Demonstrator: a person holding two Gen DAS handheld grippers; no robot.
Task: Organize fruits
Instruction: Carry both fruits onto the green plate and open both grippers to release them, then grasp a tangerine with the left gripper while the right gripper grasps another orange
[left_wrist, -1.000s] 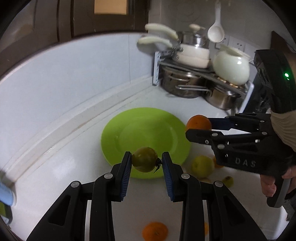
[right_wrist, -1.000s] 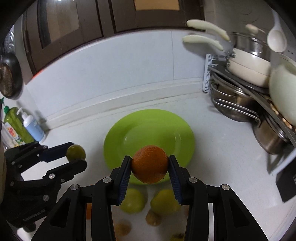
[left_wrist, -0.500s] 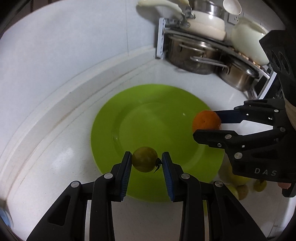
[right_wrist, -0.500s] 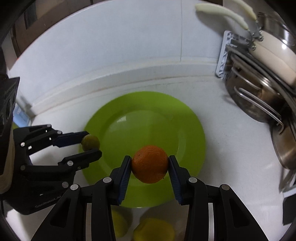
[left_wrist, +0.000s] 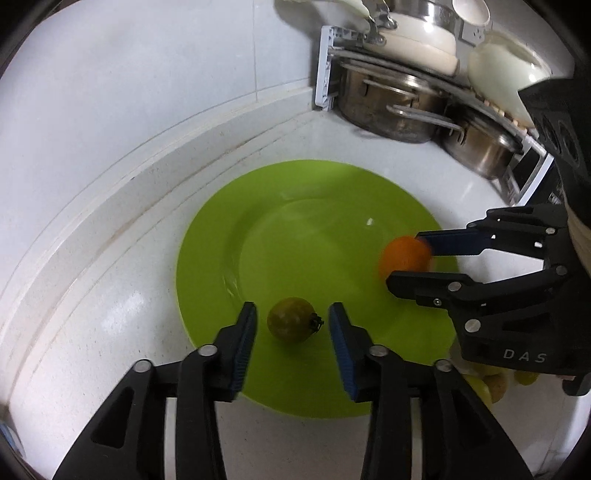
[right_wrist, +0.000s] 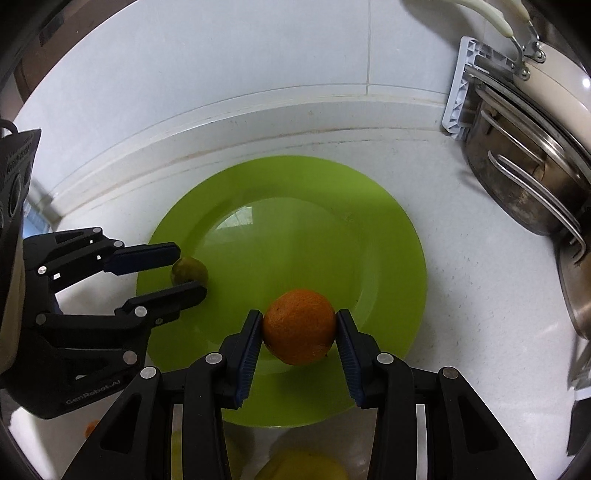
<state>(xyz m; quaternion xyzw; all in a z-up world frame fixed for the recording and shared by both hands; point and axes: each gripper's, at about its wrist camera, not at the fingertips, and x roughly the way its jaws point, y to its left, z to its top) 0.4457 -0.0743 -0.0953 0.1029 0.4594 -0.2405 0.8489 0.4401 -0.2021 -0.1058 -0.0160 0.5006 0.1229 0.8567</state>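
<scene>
A lime-green plate lies on the white counter. My left gripper is open; a small greenish-brown fruit sits on the plate's near-left part between its fingers, clear of both pads. My right gripper is shut on an orange and holds it over the plate's right side, low above it.
Steel pots and a cream pan stand on a rack at the back right. Yellow-green fruits and a small orange piece lie on the counter in front of the plate. The tiled wall runs behind.
My left gripper has opened and let the small greenish fruit go onto the plate. Both grippers have come down and forward over the plate; the right one still holds the orange.
</scene>
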